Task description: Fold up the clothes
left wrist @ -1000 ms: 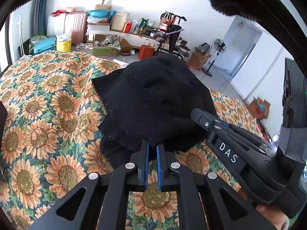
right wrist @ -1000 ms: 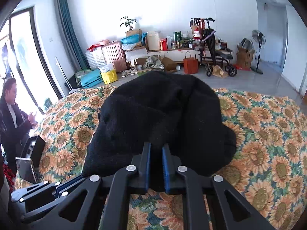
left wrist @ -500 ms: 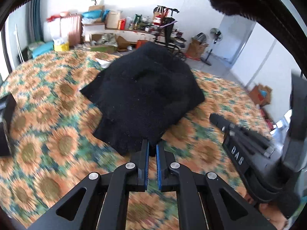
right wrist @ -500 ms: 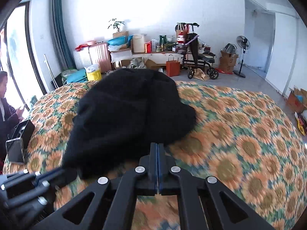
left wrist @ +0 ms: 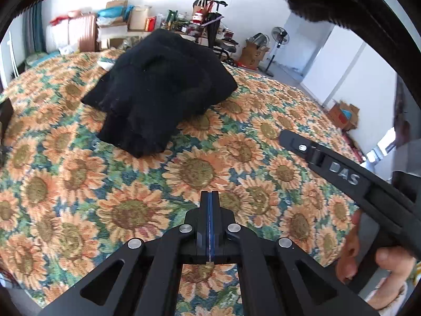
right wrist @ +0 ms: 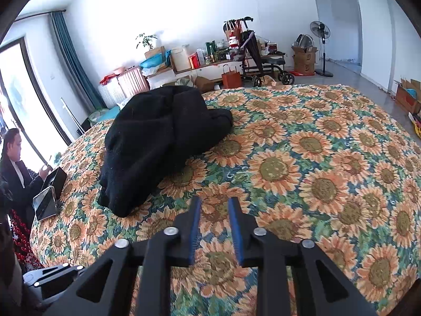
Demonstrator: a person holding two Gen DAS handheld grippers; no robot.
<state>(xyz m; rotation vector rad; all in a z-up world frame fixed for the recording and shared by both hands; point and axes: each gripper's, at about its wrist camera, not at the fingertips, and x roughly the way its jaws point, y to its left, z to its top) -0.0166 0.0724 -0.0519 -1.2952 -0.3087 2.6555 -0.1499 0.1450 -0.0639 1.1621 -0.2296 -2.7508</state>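
A black knitted garment [left wrist: 160, 89] lies in a folded heap on the sunflower-print bedspread [left wrist: 184, 173]. In the right wrist view the same garment [right wrist: 158, 142] sits up and to the left of my fingers. My left gripper [left wrist: 209, 197] is shut with nothing in it, well short of the garment's near edge. My right gripper [right wrist: 214, 205] has its jaws opening, with only bedspread [right wrist: 315, 171] showing between the blue pads [right wrist: 196, 226]. In the left wrist view the right gripper [left wrist: 342, 176] reaches in from the right, held by a hand [left wrist: 368, 260].
A person [right wrist: 15, 166] sits at the bed's left edge beside a phone [right wrist: 46, 205] and a dark box [right wrist: 55, 181]. Suitcases [right wrist: 131, 83], a shelf of clutter, a wheeled walker [right wrist: 252, 52] and a fan [right wrist: 321, 47] stand along the far wall.
Both grippers let go of the black garment and pulled back toward the near side of the bed. The left closed fully; the right closed, then began to open.
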